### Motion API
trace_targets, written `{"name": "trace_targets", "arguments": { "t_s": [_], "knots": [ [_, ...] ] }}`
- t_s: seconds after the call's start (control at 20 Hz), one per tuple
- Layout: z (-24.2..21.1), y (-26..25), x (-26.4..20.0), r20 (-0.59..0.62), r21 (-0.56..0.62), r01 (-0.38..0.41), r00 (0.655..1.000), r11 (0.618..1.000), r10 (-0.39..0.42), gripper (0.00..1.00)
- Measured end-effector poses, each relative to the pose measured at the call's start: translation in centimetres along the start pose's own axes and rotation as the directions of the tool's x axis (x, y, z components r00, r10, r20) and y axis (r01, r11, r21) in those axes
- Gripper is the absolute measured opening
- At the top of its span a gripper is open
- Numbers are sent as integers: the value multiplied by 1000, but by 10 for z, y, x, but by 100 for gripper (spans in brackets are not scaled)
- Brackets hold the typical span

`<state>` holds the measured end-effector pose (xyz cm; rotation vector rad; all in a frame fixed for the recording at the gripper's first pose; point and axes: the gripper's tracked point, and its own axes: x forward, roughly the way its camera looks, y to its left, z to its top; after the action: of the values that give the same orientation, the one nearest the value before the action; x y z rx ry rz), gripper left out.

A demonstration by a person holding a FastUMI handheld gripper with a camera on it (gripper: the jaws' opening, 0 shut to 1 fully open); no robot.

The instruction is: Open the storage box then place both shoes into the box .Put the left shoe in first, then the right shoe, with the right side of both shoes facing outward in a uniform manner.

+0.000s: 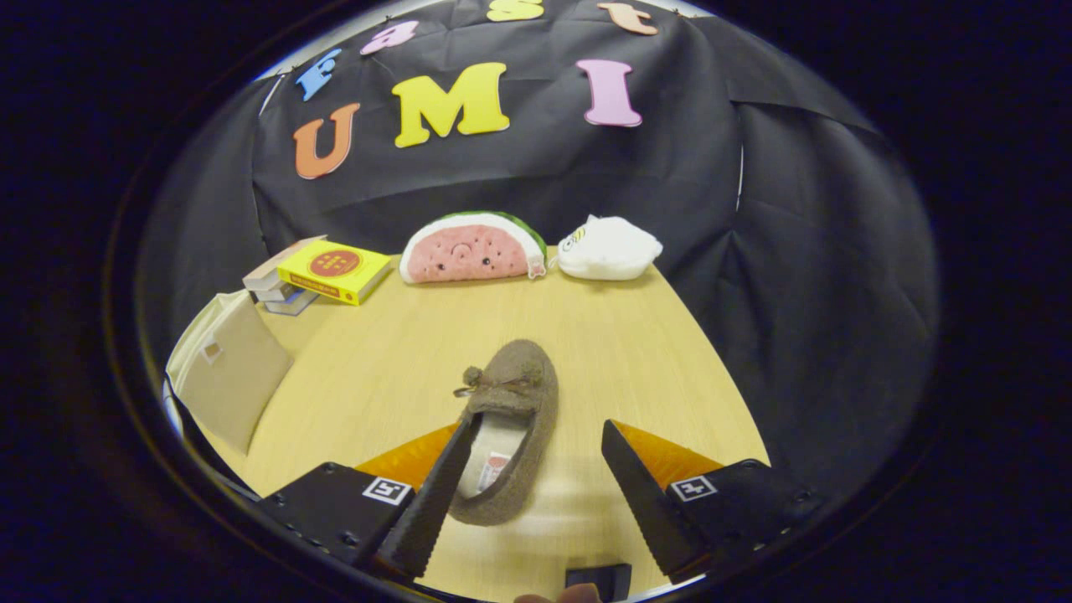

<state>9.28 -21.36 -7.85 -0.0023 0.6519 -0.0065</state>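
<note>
The tongs (pixel 540 431) stand spread wide and grasp nothing, with a brown fuzzy shoe (pixel 511 419) lying on the wooden counter (pixel 636 352) between the fingers, its heel end close beside the left finger and its toe pointing away. Beyond it, a watermelon plush (pixel 471 248) and a white plush (pixel 608 248) sit by the wall, a yellow book (pixel 335 270) tops a stack to the left, and a beige storage box (pixel 228 368) stands nearer on that side.

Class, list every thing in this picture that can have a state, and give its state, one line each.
Gripper: open, fingers either side of the shoe, not pressing it.
Shoe: lying flat on the table, toe pointing away, unheld.
Storage box: beside the books, lid state unclear.
Books: stacked, closed.
Watermelon toy: resting upright.
White toy: lying down.
</note>
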Motion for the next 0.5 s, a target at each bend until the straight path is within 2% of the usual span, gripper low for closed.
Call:
{"name": "trace_targets", "arguments": {
  "t_s": [0.3,0.4,0.45,0.5],
  "knots": [
    [-20,-3,34,-88,-2,23,996,1000,-23,96],
    [-26,2,44,-121,39,3,993,999,1,96],
    [-28,3,47,-129,49,0,992,999,6,84],
    [-28,3,49,-128,49,5,992,999,2,76]
  ]
}}
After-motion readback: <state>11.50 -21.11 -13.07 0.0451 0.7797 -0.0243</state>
